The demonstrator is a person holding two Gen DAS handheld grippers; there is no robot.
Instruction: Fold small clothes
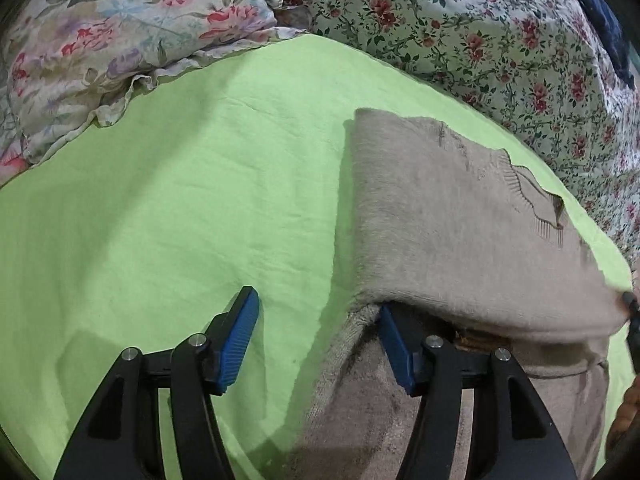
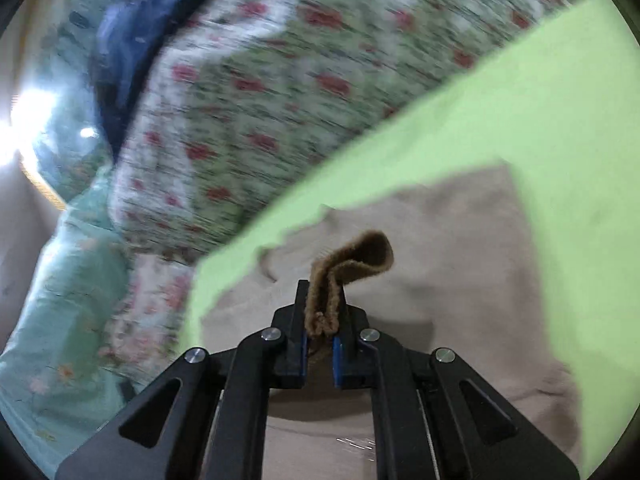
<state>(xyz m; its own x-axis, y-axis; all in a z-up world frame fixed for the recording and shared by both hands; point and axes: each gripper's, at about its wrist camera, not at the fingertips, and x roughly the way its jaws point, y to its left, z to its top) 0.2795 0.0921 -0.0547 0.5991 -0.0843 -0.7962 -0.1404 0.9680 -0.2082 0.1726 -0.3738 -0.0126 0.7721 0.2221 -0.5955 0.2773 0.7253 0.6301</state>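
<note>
A beige knitted garment (image 1: 460, 216) lies partly folded on the bright green sheet (image 1: 180, 200). My left gripper (image 1: 316, 316) is open at the garment's left edge; its right finger (image 1: 394, 344) sits under the folded-over layer, its left finger (image 1: 240, 332) over bare sheet. In the right wrist view my right gripper (image 2: 322, 300) is shut on a brown fuzzy edge of the garment (image 2: 352, 258), held above the beige cloth (image 2: 460, 248). The right gripper's tip shows at the far right of the left wrist view (image 1: 632, 312).
A floral pillow (image 1: 120, 32) lies at the back left and a flowered quilt (image 1: 500, 40) along the back right of the green sheet. A dark blue cloth (image 2: 132, 32) and a teal floral cover (image 2: 72, 300) lie beyond the quilt. The right wrist view is motion-blurred.
</note>
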